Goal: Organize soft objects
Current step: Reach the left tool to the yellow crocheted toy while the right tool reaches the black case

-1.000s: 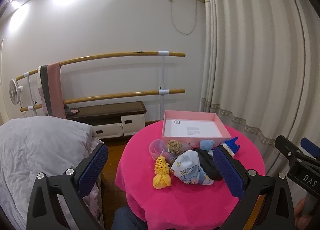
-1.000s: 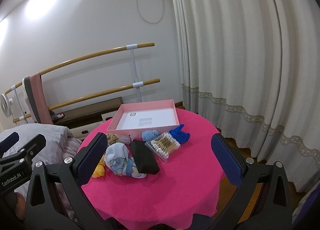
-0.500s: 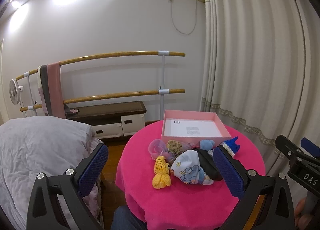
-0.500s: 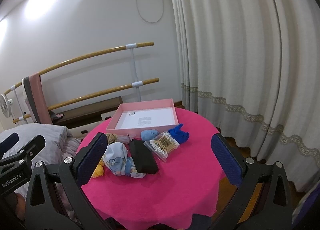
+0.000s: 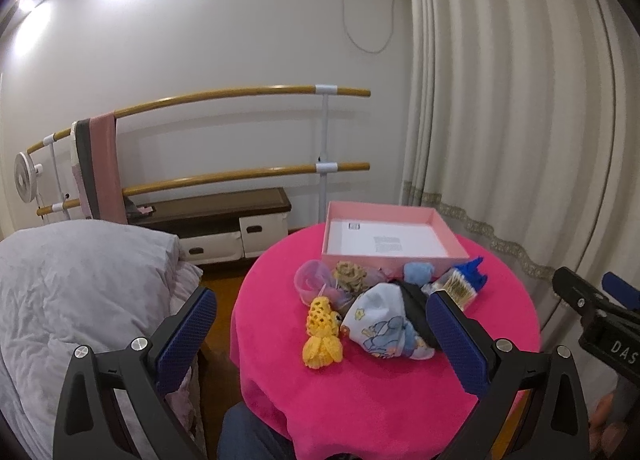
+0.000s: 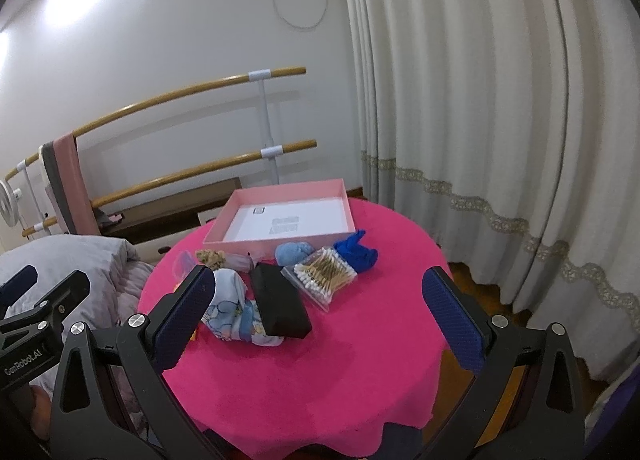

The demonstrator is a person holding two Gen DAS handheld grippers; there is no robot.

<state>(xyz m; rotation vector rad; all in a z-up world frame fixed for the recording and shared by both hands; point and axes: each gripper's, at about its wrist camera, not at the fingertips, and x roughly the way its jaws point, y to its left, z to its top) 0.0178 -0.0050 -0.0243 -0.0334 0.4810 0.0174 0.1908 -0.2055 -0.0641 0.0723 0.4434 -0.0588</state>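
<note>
Nearest are the two grippers, both held above the near rim of the table and touching nothing; the left gripper (image 5: 320, 336) has its jaws spread wide with nothing between them, and the right gripper (image 6: 320, 316) is likewise wide apart and empty; each shows at the edge of the other's view.

Below them is the round table (image 6: 340, 380) under a bright pink cloth, its near half bare; the soft things lie in a cluster past the middle. Closest on the left is a yellow knit toy (image 5: 322, 334), just beside a printed cloth (image 5: 380, 324) bunched into a heap; a black pouch (image 6: 280, 306) leans on the cloth's right side, touching it. To the right of the pouch is a clear bag of swabs (image 6: 325, 274); a blue glove (image 6: 357, 252) touches its far corner.

Behind these, a pale blue ball (image 6: 294, 252) rests against the box front; a tan scrunchie (image 5: 351, 275) lies left of it, next to a clear pink cup (image 5: 312, 280) on its side.

Farther back is the pink box (image 5: 390, 258), open and holding only a printed white sheet; it sits at the table's far edge.

Beyond the table are a grey duvet (image 5: 80, 280) on the left, a low bench (image 5: 216, 207), two wooden rails (image 5: 240, 171) with a pink towel (image 5: 106, 167) hung over them, and curtains (image 5: 520, 119) on the right.
</note>
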